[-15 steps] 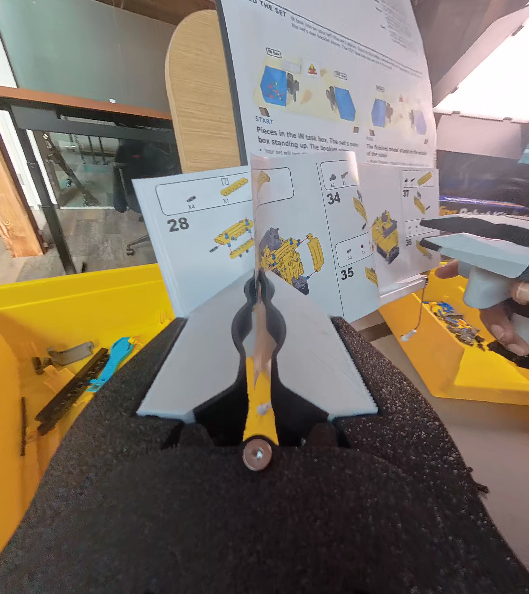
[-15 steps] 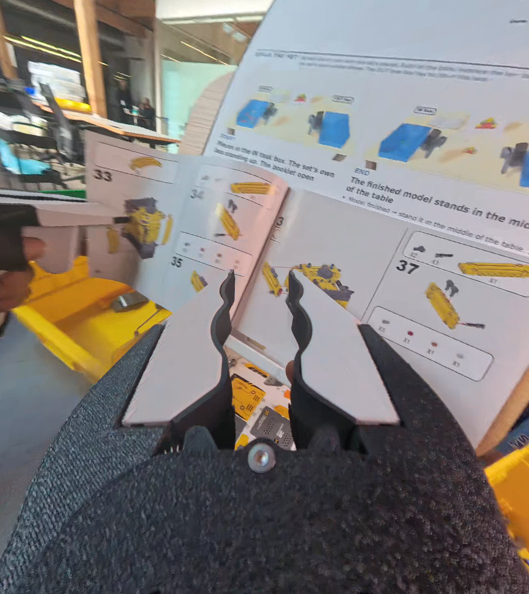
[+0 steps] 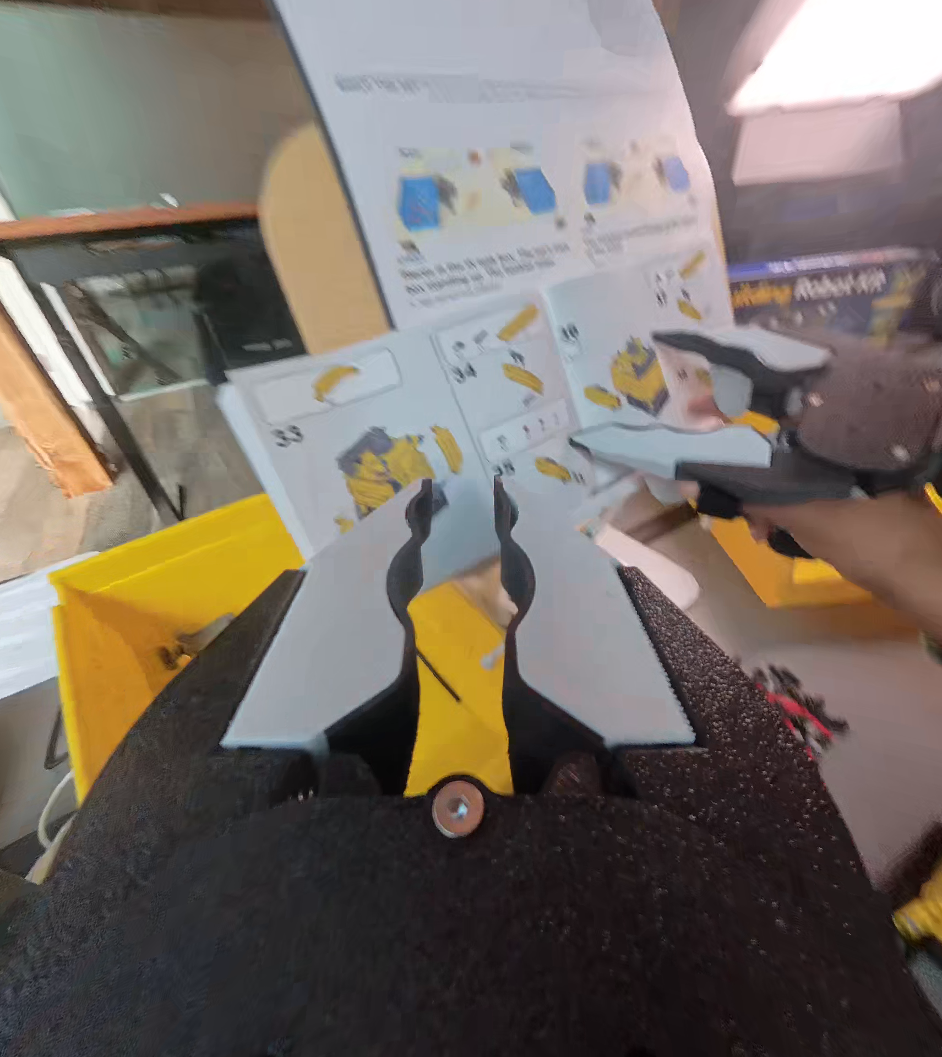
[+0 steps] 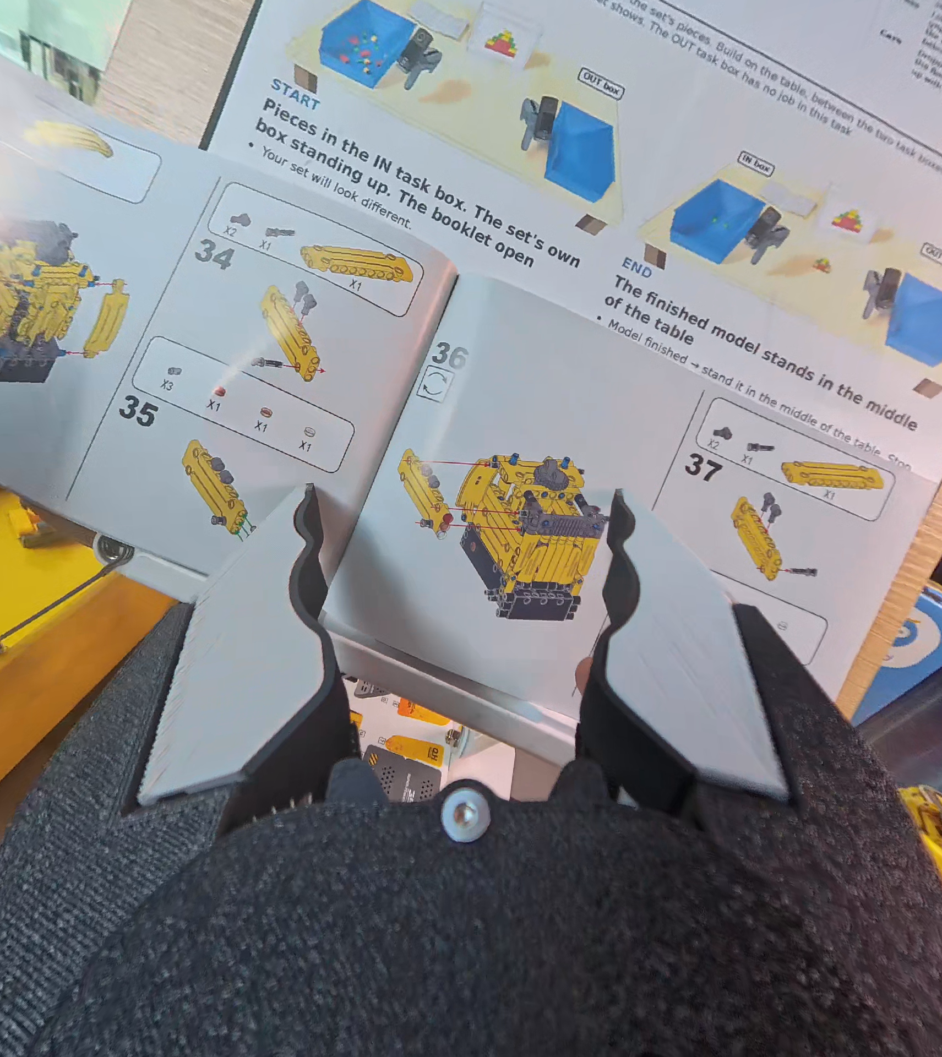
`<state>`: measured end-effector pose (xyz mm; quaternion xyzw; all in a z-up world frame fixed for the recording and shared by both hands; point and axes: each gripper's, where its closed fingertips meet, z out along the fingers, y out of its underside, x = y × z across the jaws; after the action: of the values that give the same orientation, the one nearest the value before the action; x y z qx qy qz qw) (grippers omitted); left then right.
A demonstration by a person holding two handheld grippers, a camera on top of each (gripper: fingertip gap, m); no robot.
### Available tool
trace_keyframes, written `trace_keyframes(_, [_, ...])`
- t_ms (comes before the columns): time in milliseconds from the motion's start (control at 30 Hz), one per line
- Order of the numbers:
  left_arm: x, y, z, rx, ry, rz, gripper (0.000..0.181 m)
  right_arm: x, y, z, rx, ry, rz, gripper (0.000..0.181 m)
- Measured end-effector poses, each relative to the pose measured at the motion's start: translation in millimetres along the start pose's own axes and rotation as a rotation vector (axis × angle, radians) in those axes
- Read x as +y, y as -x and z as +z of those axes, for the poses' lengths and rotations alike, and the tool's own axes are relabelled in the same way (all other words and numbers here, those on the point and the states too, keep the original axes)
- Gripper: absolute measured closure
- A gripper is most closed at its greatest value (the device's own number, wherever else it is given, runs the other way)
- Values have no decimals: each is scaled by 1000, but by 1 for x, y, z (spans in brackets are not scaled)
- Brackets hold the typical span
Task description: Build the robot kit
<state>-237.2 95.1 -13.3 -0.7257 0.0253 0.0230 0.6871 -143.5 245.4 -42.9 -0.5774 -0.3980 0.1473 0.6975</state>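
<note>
Open upright booklet (image 4: 342, 372) before claws

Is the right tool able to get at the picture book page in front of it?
Probably yes. The right tool is open and pointed straight at the open booklet, with nothing between its tips and the page. The left tool is off to the side.

Item count, both wrist views.
Two grey-and-black two-finger grippers (image 3: 460, 492) (image 4: 463, 503); one open white paper instruction booklet (image 4: 342, 366); one large white printed sheet (image 4: 657, 189) behind it; two yellow plastic bins (image 3: 171, 577) (image 3: 789, 577).
</note>
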Motion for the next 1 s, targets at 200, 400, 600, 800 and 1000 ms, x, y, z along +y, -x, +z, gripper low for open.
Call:
trace_keyframes(200, [119,-48,36,172,434,147,140,3,-5,-1,0,18,27,81])
trace_keyframes(400, [140,-36,67,0,373,401,181,-9,0,-5,33,35,-37,86])
trace_keyframes(600, [115,-13,51,-100,340,597,179,-2,7,-2,-44,27,57,82])
trace_keyframes(800, [91,-4,46,-194,358,816,175,0,8,2,-18,35,4,81])
trace_keyframes(1000, [46,-7,69,-177,365,1323,167,0,9,5,-21,18,-14,85])
